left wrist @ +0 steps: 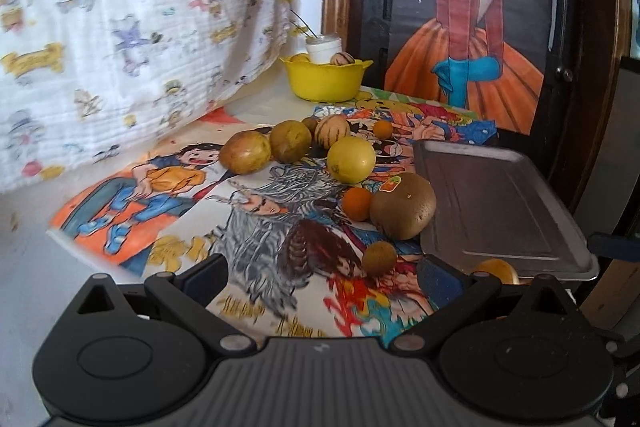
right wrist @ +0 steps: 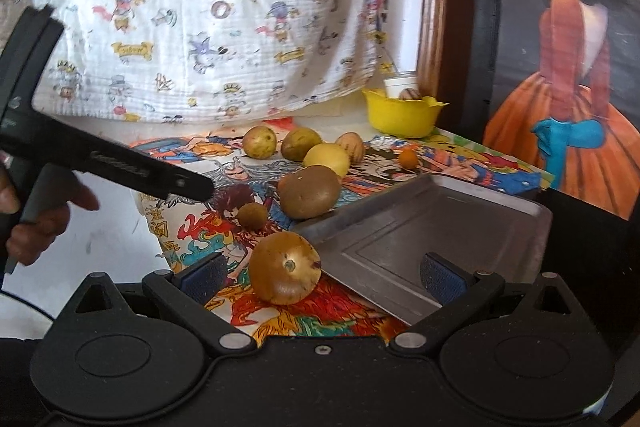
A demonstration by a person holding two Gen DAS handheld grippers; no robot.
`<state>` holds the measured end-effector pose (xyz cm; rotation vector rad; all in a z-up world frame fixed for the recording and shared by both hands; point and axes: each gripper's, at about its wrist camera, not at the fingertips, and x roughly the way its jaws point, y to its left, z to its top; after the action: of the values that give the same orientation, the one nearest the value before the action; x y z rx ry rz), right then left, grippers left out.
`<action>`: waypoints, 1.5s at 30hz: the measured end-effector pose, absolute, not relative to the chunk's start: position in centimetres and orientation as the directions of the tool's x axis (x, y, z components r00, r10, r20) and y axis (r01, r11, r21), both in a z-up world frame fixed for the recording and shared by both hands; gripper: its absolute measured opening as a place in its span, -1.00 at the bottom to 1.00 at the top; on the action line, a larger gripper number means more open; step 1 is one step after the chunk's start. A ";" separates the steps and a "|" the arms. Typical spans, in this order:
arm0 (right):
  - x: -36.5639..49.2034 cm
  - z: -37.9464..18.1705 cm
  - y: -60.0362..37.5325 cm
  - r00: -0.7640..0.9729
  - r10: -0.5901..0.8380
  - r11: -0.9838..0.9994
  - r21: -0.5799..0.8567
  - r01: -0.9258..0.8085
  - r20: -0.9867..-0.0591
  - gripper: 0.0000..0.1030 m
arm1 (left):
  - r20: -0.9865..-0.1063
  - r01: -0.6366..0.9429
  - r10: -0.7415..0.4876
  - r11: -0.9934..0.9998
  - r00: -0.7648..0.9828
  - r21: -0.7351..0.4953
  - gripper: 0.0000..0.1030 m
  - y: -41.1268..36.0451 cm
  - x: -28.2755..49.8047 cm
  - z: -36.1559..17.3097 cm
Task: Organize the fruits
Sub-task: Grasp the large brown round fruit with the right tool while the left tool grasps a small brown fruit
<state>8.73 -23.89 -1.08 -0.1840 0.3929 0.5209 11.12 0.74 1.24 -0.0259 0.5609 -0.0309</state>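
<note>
Several fruits lie loose on colourful cartoon posters: a brown kiwi (left wrist: 402,206) (right wrist: 310,191), a yellow lemon (left wrist: 351,160) (right wrist: 327,158), two green-yellow fruits (left wrist: 245,152) (left wrist: 291,141), small orange fruits (left wrist: 357,203) (left wrist: 383,128) and a small brown ball (left wrist: 379,257) (right wrist: 252,215). A metal tray (left wrist: 496,203) (right wrist: 432,223) lies at the right. My left gripper (left wrist: 324,275) is open and empty above the posters. My right gripper (right wrist: 322,277) is open around a golden-brown round fruit (right wrist: 285,268) by the tray's near edge; its pads stand apart from the fruit.
A yellow bowl (left wrist: 325,79) (right wrist: 402,115) at the back holds a striped fruit and a white cup. A patterned white cloth hangs behind. A framed painting (left wrist: 472,19) stands at the back right. The left gripper's body and a hand (right wrist: 36,211) show at the left.
</note>
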 end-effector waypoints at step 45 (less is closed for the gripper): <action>10.9 -3.6 -20.6 0.730 0.519 0.740 -0.193 -0.644 -0.445 0.00 | -0.614 0.204 -0.196 0.977 0.765 -0.057 -0.43 -1.4 17.3 -2.0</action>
<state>10.93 -20.64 -3.58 -0.3495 0.3801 0.6546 17.25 -1.39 -2.05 0.0133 0.6659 -0.2175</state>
